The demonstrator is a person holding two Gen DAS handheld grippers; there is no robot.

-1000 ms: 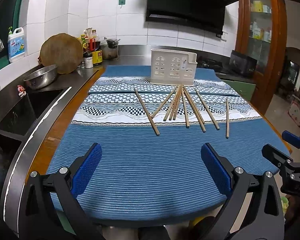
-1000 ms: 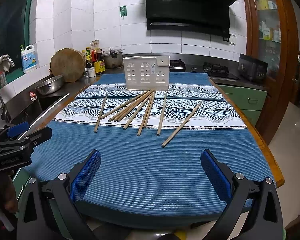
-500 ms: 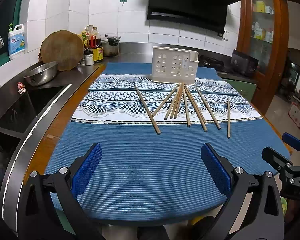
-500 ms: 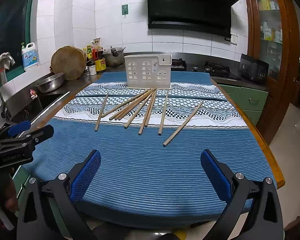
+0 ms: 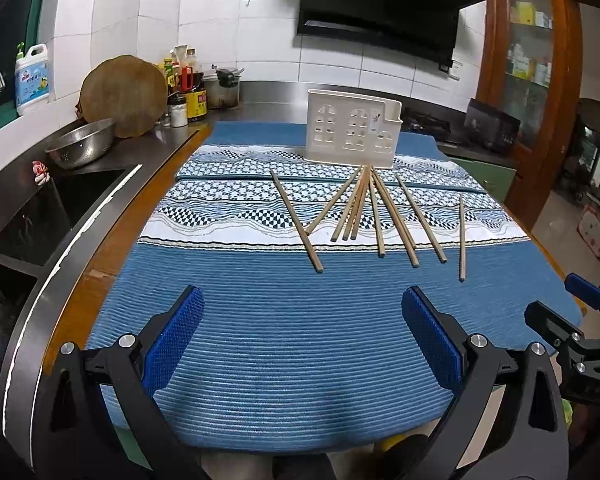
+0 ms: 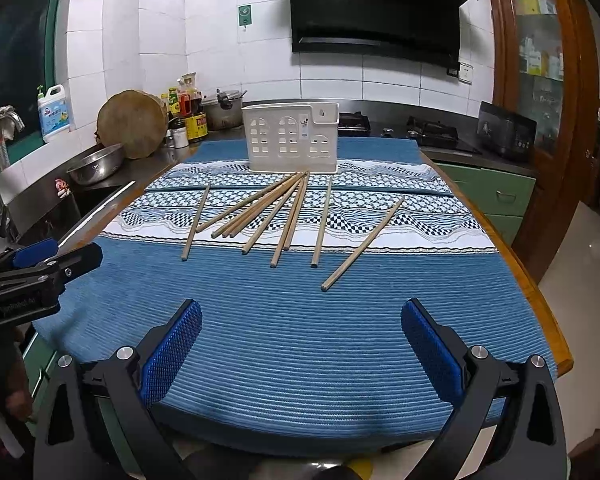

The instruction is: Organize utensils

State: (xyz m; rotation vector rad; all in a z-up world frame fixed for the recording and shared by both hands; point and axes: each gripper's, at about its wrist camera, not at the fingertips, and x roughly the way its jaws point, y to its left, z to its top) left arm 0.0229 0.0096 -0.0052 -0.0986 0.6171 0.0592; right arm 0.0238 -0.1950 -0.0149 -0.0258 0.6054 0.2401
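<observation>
Several wooden chopsticks (image 5: 364,208) (image 6: 276,212) lie fanned out on the patterned band of a blue mat (image 5: 292,320) (image 6: 300,320). Behind them stands a white utensil holder (image 5: 352,134) (image 6: 290,142) with window-shaped cutouts. My left gripper (image 5: 302,340) hangs open over the mat's near edge, well short of the chopsticks, with nothing between its blue pads. My right gripper (image 6: 302,348) is open too, at the same near edge, and also empty. Each gripper shows at the side of the other's view, the right gripper (image 5: 580,340) and the left gripper (image 6: 40,268).
On the left, a steel counter holds a sink (image 5: 40,216), a metal colander (image 5: 80,142), a round wooden board (image 5: 124,96), condiment bottles (image 5: 186,88) and a detergent jug (image 5: 30,78). A hob (image 6: 432,134) and a wooden cabinet (image 5: 532,80) lie far right.
Both views have shifted slightly: the chopsticks and holder sit a little lower and nearer. Both grippers stay open and empty.
</observation>
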